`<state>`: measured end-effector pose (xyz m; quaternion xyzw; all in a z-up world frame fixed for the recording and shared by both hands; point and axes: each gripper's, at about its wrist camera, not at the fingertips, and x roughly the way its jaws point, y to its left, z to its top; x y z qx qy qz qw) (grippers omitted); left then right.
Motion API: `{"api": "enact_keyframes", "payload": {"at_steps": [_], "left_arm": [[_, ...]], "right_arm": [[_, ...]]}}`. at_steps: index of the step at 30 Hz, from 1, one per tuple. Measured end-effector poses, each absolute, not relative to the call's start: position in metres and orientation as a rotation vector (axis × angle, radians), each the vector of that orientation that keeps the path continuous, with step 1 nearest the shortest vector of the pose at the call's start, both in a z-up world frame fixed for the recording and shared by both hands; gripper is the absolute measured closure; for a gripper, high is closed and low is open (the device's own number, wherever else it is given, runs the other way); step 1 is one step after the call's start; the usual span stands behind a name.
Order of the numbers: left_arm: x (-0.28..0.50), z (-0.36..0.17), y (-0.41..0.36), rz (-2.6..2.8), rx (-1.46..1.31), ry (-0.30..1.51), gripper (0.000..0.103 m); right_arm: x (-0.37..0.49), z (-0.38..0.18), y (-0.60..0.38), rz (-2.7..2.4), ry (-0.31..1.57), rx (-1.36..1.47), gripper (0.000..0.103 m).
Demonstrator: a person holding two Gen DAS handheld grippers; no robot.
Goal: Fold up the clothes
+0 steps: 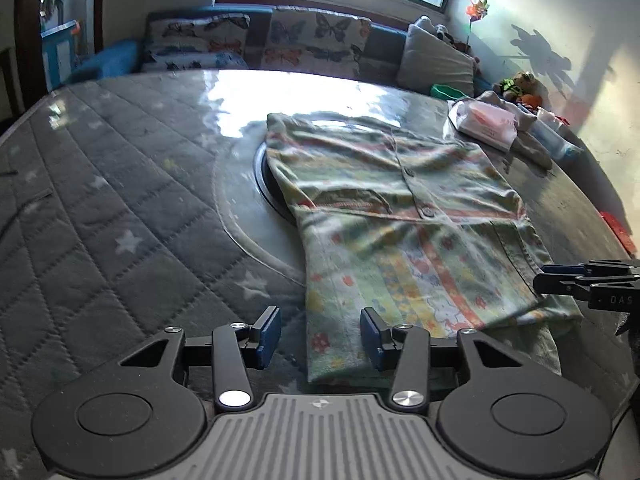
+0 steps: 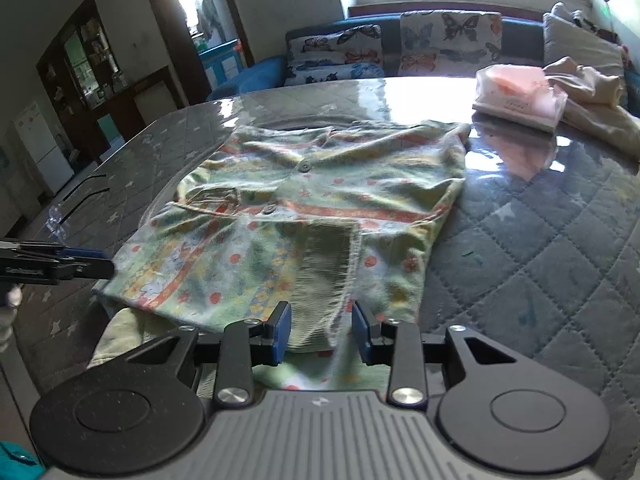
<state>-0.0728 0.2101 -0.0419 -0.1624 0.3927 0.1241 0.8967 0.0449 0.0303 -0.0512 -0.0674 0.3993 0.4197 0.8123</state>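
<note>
both grippers (image 1: 320, 334) (image 2: 320, 330) stand unclenched at the shirt's (image 1: 400, 216) 6 o'clock hem, seemingly to fold it

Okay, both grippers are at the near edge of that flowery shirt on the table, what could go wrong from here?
1. The left gripper has open jaws straddling only the shirt's near left edge, so a pinch may miss or catch just one layer.
2. The right gripper sits over a turned-back flap, so closing there might bunch the fold.
3. The tabletop looks glossy; the shirt may slide toward the tissue pack.
</note>
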Motion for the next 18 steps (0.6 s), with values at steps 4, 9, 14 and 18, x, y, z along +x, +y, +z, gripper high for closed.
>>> {"api": "enact_keyframes", "payload": {"at_steps": [4, 9, 14, 18], "left_arm": [[-0.074, -0.048, 0.212, 0.222, -0.370, 0.811, 0.095], [-0.091, -0.035, 0.223, 0.204, -0.429, 0.731, 0.100], [-0.093, -0.043, 0.236, 0.249, -0.454, 0.765, 0.100], [-0.091, -0.038, 0.235, 0.268, -0.404, 0.774, 0.097]], "right_arm": [[0.044, -0.050, 0.035, 0.883, 0.855, -0.163, 0.092], [0.040, -0.033, 0.035, 0.911, 0.829, -0.126, 0.100], [0.038, -0.031, 0.036, 0.915, 0.844, -0.133, 0.097], [0.045, -0.039, 0.033, 0.879, 0.863, -0.160, 0.092]]}}
